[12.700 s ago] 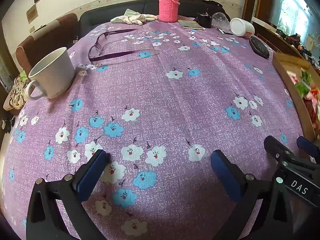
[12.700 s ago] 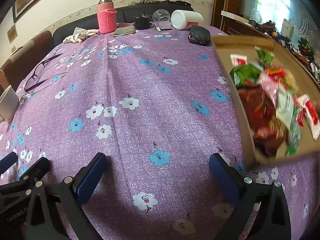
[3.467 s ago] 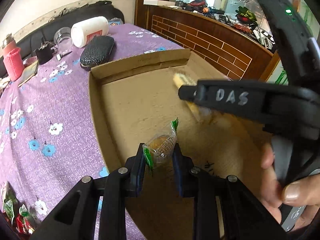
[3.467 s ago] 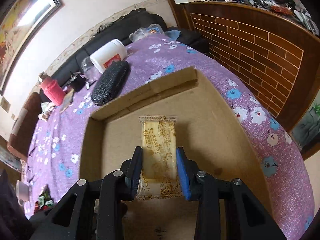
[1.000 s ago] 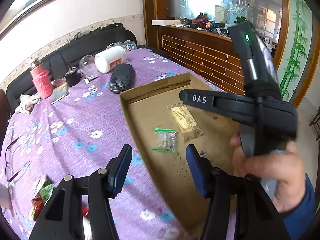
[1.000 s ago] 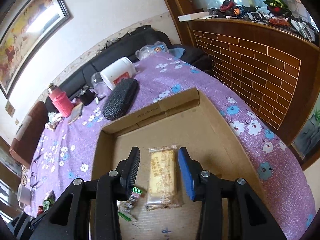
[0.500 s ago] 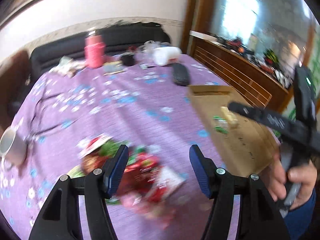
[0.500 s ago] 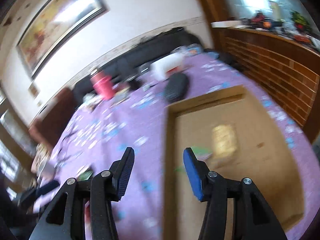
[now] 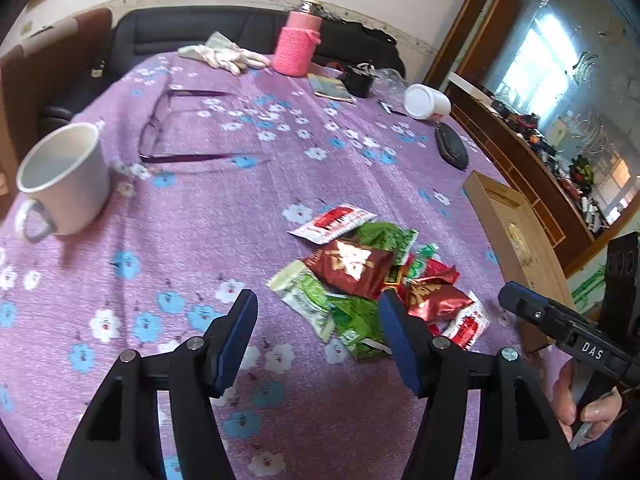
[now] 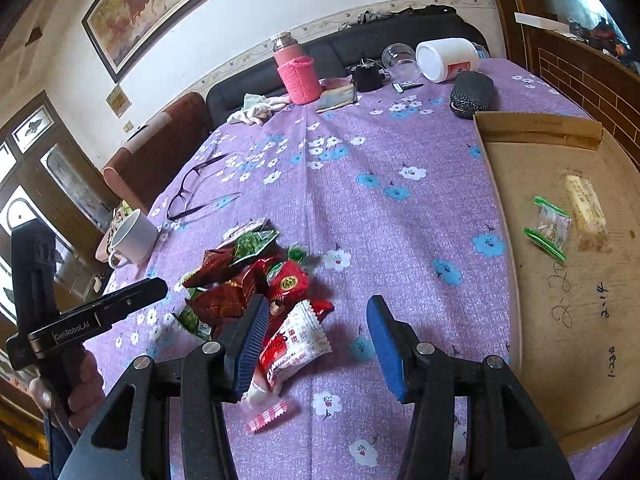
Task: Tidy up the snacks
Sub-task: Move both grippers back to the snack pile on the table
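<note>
My left tongs are wide apart and hold nothing. My right tongs are wide too, with nothing between them. Both hang over the desk with its purple flower cloth. The pile of snacks lies on the cloth just past my left tongs, at about 1 o'clock. From my right tongs, the pile is at 11 o'clock, and one white and red pack lies just beside the left finger. The cardboard tray sits at 3 o'clock. A small green-edged candy and a yellow bar lie in it, side by side. A white cup stands at 10 o'clock.
</note>
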A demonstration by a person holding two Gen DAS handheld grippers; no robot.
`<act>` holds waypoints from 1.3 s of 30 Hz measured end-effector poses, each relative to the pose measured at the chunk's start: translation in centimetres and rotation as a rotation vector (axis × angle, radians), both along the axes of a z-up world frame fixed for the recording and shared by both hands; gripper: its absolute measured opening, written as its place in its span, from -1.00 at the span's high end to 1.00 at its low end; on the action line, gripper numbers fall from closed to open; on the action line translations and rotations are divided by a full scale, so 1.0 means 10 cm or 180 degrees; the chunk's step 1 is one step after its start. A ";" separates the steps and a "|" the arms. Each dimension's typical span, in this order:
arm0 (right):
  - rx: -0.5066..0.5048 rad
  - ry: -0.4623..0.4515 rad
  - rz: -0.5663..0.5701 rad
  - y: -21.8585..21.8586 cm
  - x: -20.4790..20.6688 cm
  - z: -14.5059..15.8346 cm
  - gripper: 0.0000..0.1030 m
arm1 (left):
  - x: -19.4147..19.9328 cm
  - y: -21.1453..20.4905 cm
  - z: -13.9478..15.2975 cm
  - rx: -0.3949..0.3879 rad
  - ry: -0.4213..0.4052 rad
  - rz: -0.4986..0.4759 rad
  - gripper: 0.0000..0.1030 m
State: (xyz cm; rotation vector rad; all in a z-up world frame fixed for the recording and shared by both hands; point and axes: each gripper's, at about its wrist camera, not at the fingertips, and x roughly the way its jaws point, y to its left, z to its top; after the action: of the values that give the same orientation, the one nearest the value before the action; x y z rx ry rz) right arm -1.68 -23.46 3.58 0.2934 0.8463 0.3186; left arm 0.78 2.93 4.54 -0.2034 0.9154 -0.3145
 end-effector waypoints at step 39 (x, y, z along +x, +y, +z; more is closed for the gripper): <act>-0.0599 -0.0298 0.1162 0.98 -0.38 -0.12 -0.11 | 0.03 -0.16 -0.13 0.0335 -0.0160 0.0058 0.19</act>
State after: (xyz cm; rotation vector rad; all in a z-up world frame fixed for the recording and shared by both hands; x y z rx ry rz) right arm -5.51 -13.71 2.42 -0.0541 0.8292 0.5839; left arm 1.09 1.29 3.19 -0.1065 0.8775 -0.2528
